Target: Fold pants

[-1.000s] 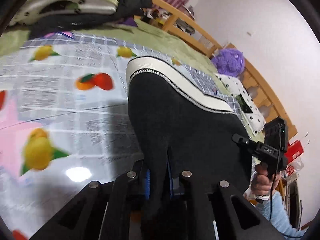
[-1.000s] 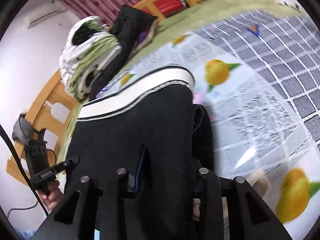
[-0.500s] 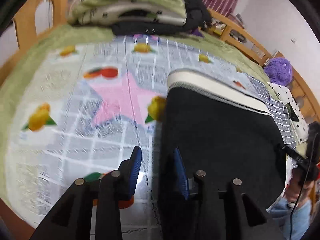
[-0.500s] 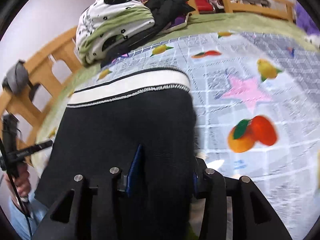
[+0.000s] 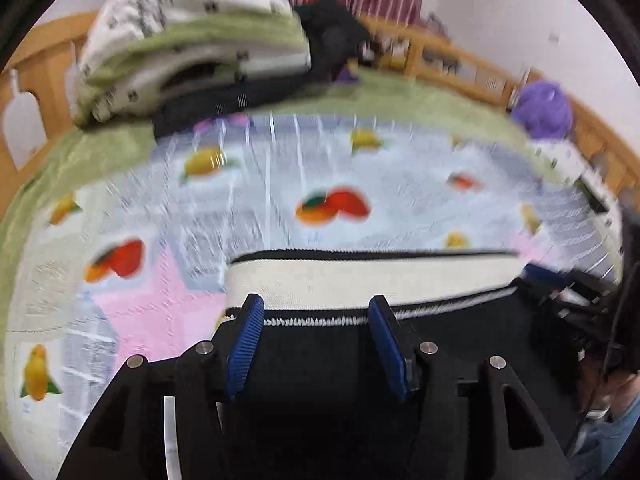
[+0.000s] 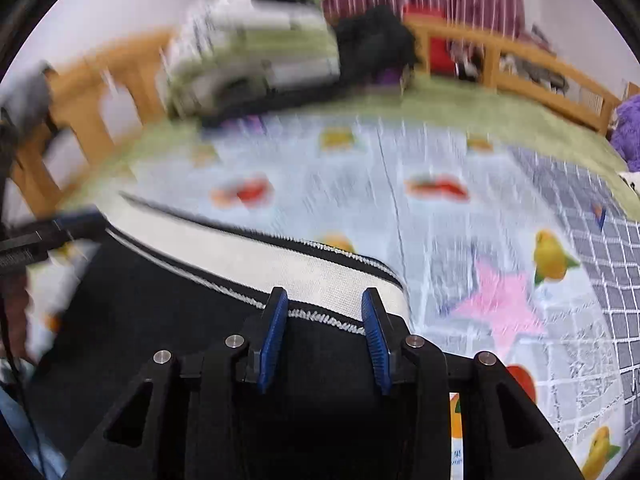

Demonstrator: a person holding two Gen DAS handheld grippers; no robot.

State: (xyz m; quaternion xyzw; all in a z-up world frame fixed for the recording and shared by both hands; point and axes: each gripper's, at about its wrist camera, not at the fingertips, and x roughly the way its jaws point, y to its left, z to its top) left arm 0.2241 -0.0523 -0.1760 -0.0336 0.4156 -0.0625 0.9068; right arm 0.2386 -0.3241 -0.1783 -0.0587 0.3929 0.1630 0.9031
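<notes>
black pants (image 5: 440,344), white waistband (image 5: 360,280); fruit-print sheet (image 5: 280,168)

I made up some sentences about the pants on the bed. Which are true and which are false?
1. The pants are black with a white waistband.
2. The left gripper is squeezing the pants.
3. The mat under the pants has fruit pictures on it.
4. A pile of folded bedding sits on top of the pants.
1. True. The pants are black and the waistband is white.
2. False. The left gripper has just been opening; its jaws stand apart above the cloth without pinching it.
3. True. The mat shows oranges and yellow fruit.
4. False. The bedding is stacked at the far end of the bed, away from the pants.
</notes>
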